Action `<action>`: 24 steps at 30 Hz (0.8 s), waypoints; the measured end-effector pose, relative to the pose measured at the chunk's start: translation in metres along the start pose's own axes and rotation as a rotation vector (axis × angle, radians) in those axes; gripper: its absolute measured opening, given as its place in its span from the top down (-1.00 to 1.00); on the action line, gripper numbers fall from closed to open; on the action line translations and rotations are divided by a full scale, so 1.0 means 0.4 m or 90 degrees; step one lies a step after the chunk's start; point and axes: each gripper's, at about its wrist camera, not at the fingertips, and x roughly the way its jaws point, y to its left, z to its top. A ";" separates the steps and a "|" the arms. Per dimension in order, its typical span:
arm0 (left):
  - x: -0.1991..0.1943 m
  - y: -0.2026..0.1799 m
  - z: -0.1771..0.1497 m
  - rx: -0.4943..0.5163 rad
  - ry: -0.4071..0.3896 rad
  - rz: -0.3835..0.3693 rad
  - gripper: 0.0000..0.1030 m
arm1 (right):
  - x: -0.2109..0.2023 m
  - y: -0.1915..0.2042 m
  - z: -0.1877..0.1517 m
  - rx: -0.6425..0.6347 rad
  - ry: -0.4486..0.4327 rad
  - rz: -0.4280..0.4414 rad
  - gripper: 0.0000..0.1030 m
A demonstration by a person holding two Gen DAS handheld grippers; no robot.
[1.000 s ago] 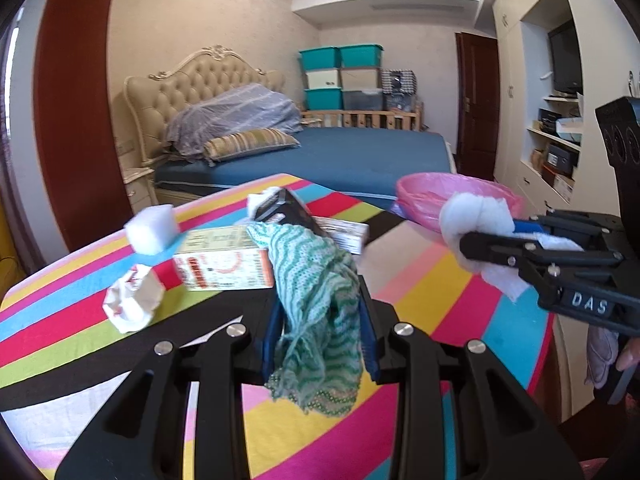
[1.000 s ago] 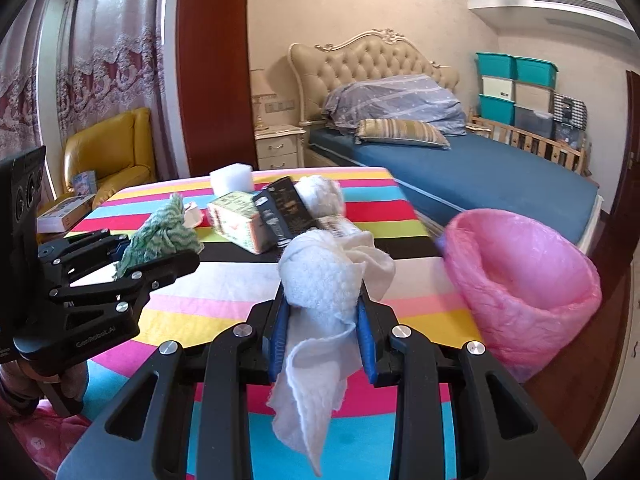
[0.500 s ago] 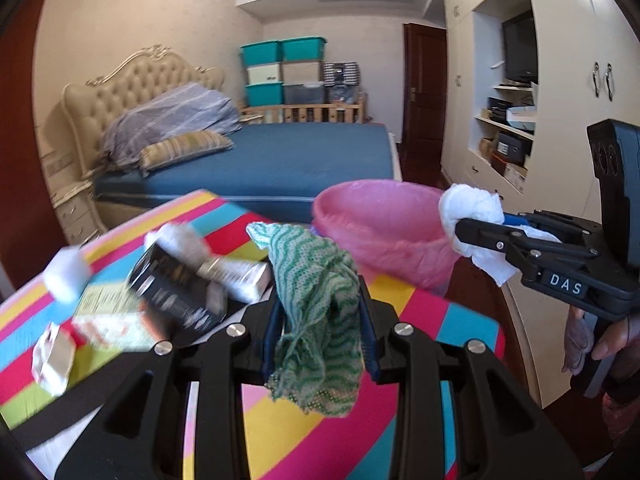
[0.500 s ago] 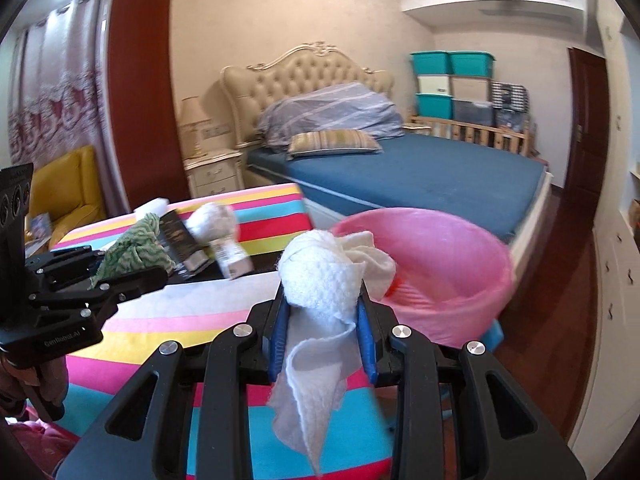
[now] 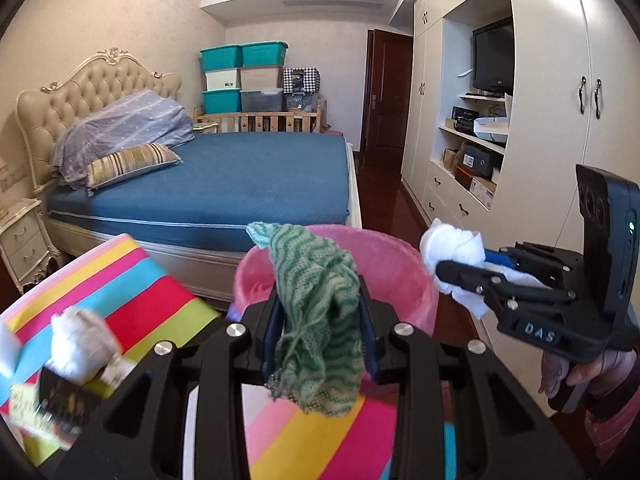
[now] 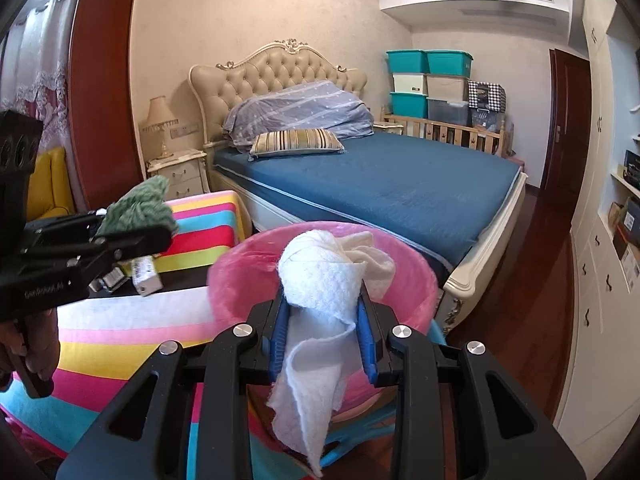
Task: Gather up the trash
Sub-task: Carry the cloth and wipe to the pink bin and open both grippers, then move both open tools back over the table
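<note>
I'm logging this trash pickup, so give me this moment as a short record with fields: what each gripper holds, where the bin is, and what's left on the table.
left gripper: shut on green knitted rag
right gripper: shut on white cloth
bin: pink-lined trash bin, just ahead of both grippers, past the table edge
table: striped tablecloth
left on table: crumpled white wad, small boxes, blurred
drop status: neither item released yet

- Left wrist view looks along its tongs (image 5: 320,316), close above the pink bin (image 5: 400,264).
- Right wrist view does likewise; both share bin and bed (image 6: 400,188).
</note>
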 end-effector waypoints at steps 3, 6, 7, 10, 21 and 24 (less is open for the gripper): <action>0.045 -0.001 0.017 -0.004 0.006 -0.006 0.35 | 0.021 -0.022 0.010 -0.005 0.004 0.000 0.42; 0.083 -0.005 0.036 0.004 0.007 -0.009 0.29 | 0.040 -0.033 0.026 -0.005 0.003 0.005 0.41; 0.087 0.001 0.037 0.004 0.006 -0.011 0.28 | 0.053 -0.043 0.034 -0.004 0.004 0.009 0.41; 0.117 0.003 0.049 0.000 0.005 -0.011 -0.04 | 0.076 -0.063 0.053 -0.005 -0.001 0.016 0.38; 0.103 0.069 0.024 -0.031 -0.013 0.055 -0.91 | 0.065 -0.142 0.071 0.079 -0.049 0.055 -0.34; 0.058 0.095 0.010 -0.041 -0.018 0.076 -0.91 | 0.040 -0.129 0.065 0.073 -0.054 0.058 -0.34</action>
